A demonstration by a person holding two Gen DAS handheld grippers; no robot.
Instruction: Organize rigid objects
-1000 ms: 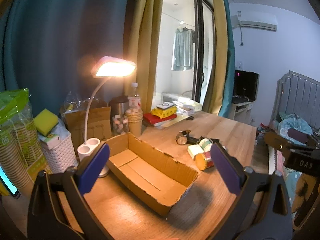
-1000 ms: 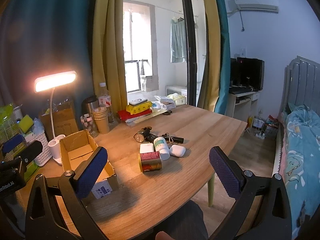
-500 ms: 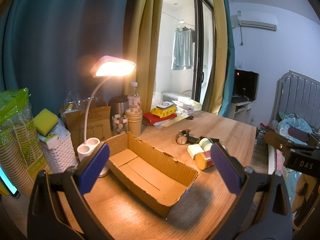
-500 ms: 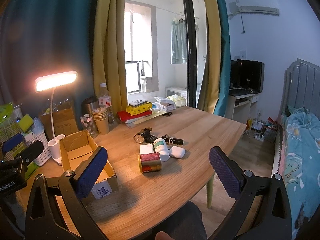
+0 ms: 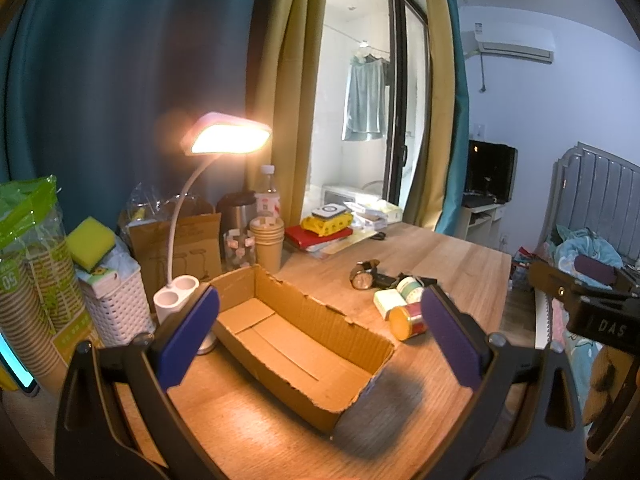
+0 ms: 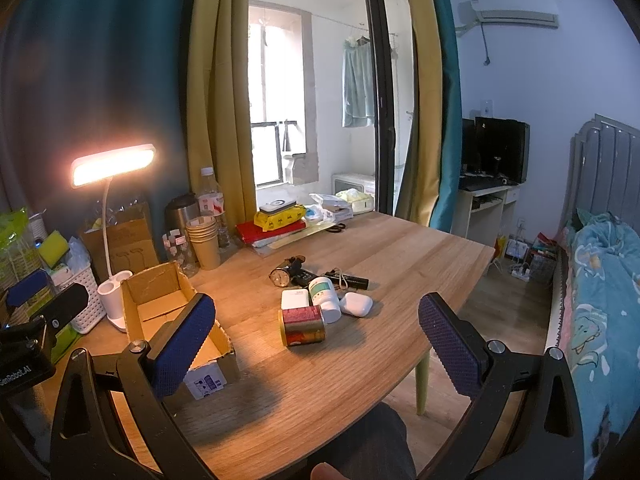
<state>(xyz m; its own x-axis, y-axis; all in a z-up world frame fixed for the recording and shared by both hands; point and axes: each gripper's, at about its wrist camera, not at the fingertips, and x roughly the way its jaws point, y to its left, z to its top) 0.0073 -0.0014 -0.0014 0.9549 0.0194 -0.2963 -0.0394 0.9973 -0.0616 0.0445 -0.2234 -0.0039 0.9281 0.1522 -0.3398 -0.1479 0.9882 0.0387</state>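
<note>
both grippers hang over the table (image 6: 400, 248) with jaws spread wide, holding nothing. the left gripper (image 5: 320, 336) frames the open cardboard box (image 5: 296, 340), showing its bare floor. only the right gripper (image 6: 316, 344) view shows the whole cluster, well apart from it: tin can (image 6: 302, 325), white earbud case (image 6: 356, 304), pill bottle (image 6: 325, 294), watch (image 6: 280, 277).

This is a lived-in bedroom in a home. A bed (image 6: 600, 280) with a cartoon-print teal duvet and grey padded headboard (image 6: 600, 148) stands beside a wooden table (image 6: 400, 248). An air conditioner (image 6: 516, 14) hangs on the wall above a small computer desk with a monitor (image 6: 500, 148). Mustard and teal curtains (image 6: 424, 92) frame a glass sliding door onto a balcony where a garment (image 6: 358, 80) hangs drying. A lit desk lamp (image 6: 112, 164), paper cups (image 6: 204, 240) and a water bottle (image 6: 210, 200) crowd the table's far edge.
</note>
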